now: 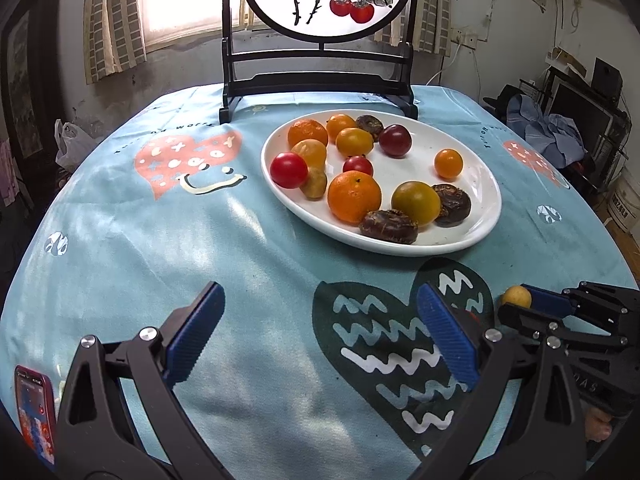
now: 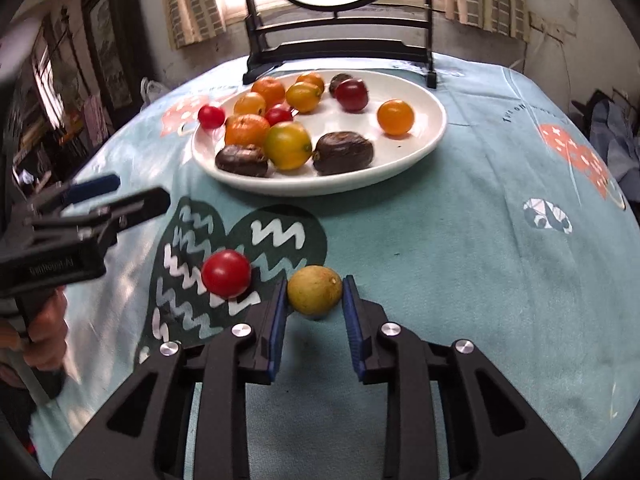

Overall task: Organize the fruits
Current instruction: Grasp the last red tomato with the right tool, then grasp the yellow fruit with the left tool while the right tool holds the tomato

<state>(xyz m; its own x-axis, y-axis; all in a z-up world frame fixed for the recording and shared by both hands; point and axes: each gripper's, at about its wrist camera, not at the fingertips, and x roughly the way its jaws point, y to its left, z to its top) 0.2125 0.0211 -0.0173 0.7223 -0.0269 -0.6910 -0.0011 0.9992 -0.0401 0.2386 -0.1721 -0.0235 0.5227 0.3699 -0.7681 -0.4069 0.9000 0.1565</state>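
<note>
Fruit gathered on a white oval plate (image 2: 434, 128) at the far half of the worktop (image 2: 460, 280), with two stragglers left on the blue cloth nearer to us — a red tomato (image 2: 226, 273) and a yellowish round fruit (image 2: 315, 290). We read the plate as the collecting place, since oranges, tomatoes and dark brown fruits already lie on it, most of them crowded toward one end while a bare patch of white remains at the other. The right claw (image 2: 315, 300) brackets the yellowish fruit, its blue pads (image 2: 280, 312) just at the fruit's two sides; whether they already press it or stand a hair apart we cannot tell, though the low, level approach suits a pinch across the widest part, where a round skin is least likely to squirt out. The left claw (image 1: 320, 336) hangs spread wide over bare cloth and grips nothing — held back, we judge, to leave its partner room. The red tomato sits just beside the right claw's left finger, so a careless closing could nudge it into a roll. Behind the plate stands a dark wooden screen (image 1: 320, 76) painted with red fruit, and a phone (image 1: 34, 416) lies at the near left edge.
</note>
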